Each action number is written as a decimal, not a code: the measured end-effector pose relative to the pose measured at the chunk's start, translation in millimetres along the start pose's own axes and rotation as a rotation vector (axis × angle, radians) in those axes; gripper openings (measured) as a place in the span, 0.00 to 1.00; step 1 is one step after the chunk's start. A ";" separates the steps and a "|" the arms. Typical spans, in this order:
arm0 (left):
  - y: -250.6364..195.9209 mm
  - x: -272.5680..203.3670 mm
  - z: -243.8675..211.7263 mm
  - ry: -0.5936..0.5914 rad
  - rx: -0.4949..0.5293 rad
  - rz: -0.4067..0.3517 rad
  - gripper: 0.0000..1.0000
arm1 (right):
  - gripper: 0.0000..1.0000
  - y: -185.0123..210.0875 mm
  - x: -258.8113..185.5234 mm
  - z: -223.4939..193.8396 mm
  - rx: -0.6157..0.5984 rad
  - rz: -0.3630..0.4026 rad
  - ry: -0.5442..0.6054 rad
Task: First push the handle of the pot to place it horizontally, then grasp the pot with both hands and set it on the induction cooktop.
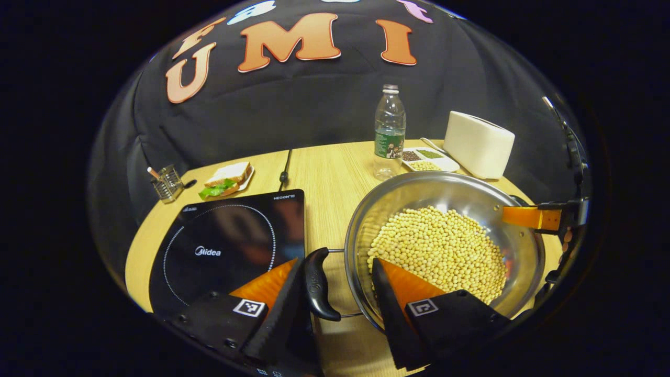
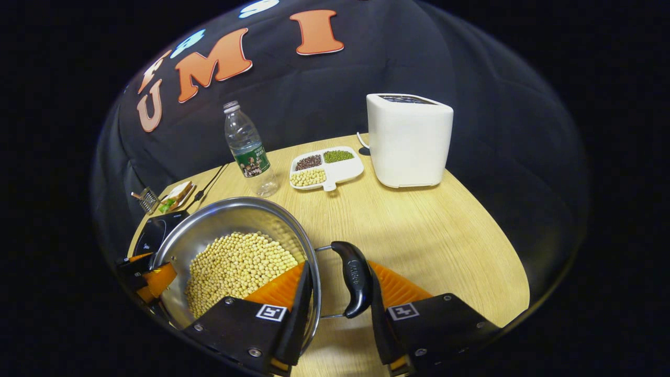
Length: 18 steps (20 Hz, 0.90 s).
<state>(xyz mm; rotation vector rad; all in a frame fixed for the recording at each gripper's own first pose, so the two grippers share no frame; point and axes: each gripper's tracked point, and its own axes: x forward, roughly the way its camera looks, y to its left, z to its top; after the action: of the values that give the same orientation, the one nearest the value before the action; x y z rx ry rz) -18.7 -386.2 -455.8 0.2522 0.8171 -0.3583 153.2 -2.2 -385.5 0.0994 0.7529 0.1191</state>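
The pot (image 1: 445, 246) rests on the tabletop (image 2: 419, 230) just right of the induction cooktop (image 1: 230, 246). Left tongs (image 1: 335, 285) and right tongs (image 2: 337, 285) each straddle a side handle, released, not yet clenched.

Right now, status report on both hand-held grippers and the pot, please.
Left hand-held gripper open, straddling pot's left handle. Right hand-held gripper open around right handle. Pot of soybeans on table beside induction cooktop. Path clear.
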 end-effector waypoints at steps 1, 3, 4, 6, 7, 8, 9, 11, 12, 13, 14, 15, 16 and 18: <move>-1.0 -2.3 5.4 -0.012 0.008 0.000 0.83 | 0.54 -0.8 -1.6 1.0 0.003 0.003 -0.007; -1.8 1.9 0.7 0.033 0.008 0.008 0.72 | 0.49 -1.7 -4.0 0.7 0.023 0.008 -0.015; -1.3 5.2 3.0 0.039 -0.002 0.009 0.70 | 0.46 -1.5 -4.2 0.8 0.039 0.006 -0.018; -0.6 4.0 3.9 0.049 -0.030 0.003 0.60 | 0.42 -1.3 -7.3 -1.8 0.054 -0.002 -0.018; -1.0 4.0 5.1 0.056 -0.035 -0.003 0.58 | 0.42 -0.7 -7.5 -1.7 0.067 -0.008 -0.016; -0.2 2.3 4.4 0.060 -0.040 -0.005 0.57 | 0.41 -0.8 -9.9 -2.1 0.080 -0.012 -0.012; -0.1 0.9 5.0 0.065 -0.048 -0.007 0.59 | 0.38 -0.8 -13.1 0.8 0.094 -0.015 -0.016; -1.2 -0.7 2.9 0.088 -0.088 -0.030 0.54 | 0.41 -1.9 -24.6 10.8 0.098 -0.026 -0.049; -1.5 -4.1 3.2 0.094 -0.106 -0.043 0.53 | 0.40 -1.6 -31.0 14.8 0.083 -0.033 -0.064; -2.1 -11.1 4.8 0.097 -0.117 -0.050 0.53 | 0.40 -0.5 -37.7 20.6 0.070 -0.039 -0.078; -1.7 -15.7 9.4 0.085 -0.118 -0.054 0.55 | 0.41 1.0 -43.5 23.9 0.064 -0.041 -0.082; 0.3 -19.7 13.9 0.073 -0.114 -0.056 0.57 | 0.41 3.8 -49.6 28.5 0.067 -0.041 -0.089; 2.3 -24.6 15.6 0.071 -0.120 -0.058 0.53 | 0.41 6.6 -54.2 31.6 0.072 -0.040 -0.093; 9.3 -33.0 24.2 0.067 -0.130 -0.062 0.56 | 0.40 12.4 -63.5 36.7 0.075 -0.036 -0.103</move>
<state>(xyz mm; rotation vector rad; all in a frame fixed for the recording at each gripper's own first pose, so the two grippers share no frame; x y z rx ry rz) -19.6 -379.2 -414.4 0.1182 0.9122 -0.3546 131.5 -0.9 -314.4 0.1622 0.6557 0.0507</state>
